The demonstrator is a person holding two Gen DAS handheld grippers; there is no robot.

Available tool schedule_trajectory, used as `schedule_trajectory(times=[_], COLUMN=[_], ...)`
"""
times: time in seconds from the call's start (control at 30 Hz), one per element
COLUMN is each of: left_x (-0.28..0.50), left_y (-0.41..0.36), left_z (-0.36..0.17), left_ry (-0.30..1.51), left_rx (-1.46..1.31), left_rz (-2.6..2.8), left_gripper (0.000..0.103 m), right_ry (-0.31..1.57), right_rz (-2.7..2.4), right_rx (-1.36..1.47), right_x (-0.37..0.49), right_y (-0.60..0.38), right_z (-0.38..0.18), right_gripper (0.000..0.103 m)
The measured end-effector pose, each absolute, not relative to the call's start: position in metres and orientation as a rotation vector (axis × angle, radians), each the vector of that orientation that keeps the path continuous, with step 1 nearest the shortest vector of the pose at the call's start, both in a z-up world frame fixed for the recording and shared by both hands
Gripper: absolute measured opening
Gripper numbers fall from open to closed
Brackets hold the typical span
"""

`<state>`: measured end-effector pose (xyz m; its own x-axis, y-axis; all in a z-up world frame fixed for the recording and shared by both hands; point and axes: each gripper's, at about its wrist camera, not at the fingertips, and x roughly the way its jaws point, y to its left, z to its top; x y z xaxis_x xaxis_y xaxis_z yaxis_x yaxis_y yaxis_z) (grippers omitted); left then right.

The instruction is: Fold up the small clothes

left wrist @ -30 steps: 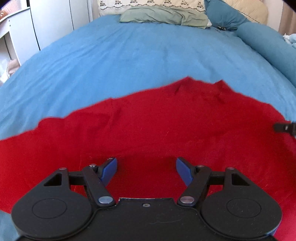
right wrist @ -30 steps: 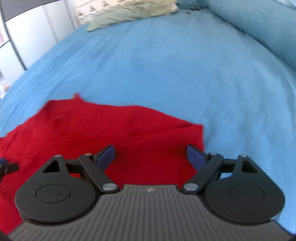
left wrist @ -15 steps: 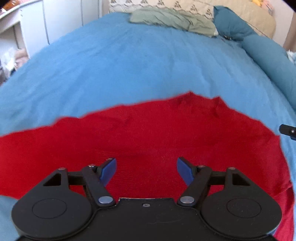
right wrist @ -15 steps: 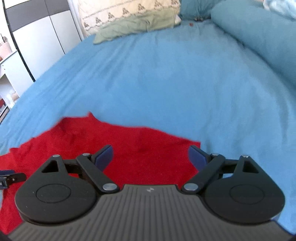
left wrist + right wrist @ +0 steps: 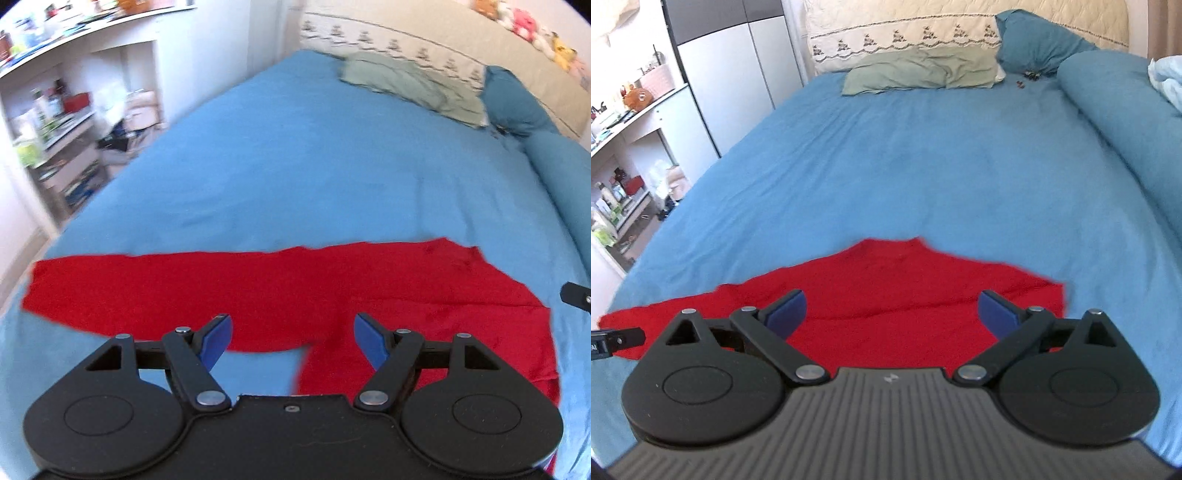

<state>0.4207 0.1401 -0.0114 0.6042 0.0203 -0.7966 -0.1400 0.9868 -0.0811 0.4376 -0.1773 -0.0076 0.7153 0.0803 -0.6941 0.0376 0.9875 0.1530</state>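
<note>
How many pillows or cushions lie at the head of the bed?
3. A green pillow lies flat at the head; a cream embroidered one stands behind it; a teal cushion sits to its right. Others may be hidden.

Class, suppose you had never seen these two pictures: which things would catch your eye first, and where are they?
The red garment stands out at once, spread flat on the near part of the blue bedspread. Next come the black grippers in the foreground, the left gripper and the right gripper, both open above the cloth and holding nothing. At the bed's far end, a pale green pillow lies against the embroidered headboard cover.
</note>
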Motion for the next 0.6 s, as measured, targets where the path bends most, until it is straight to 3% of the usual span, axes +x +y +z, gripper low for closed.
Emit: schedule_trajectory(times=[0.17, 0.27, 0.6], left_x=[0.406, 0.401, 0.393], left_y=[0.219, 0.264, 0.402], left_z=[-0.010, -0.019, -0.092], left_ry=[0.931, 0.949, 0.958], left_rx=[-0.194, -0.223, -0.352], left_rz=[0.177, 0.227, 0.300], left_gripper=[0.079, 0.092, 0.088], right_ry=[0.829, 0.851, 0.896], right_rz=[0.076, 0.096, 0.080], right_rx=[0.161, 0.166, 0.178], right_x=[0.430, 0.432, 0.444], right_y=[-0.091, -0.047, 0.037], right_z=[-0.015, -0.027, -0.079], right_gripper=[0.103, 0.103, 0.103])
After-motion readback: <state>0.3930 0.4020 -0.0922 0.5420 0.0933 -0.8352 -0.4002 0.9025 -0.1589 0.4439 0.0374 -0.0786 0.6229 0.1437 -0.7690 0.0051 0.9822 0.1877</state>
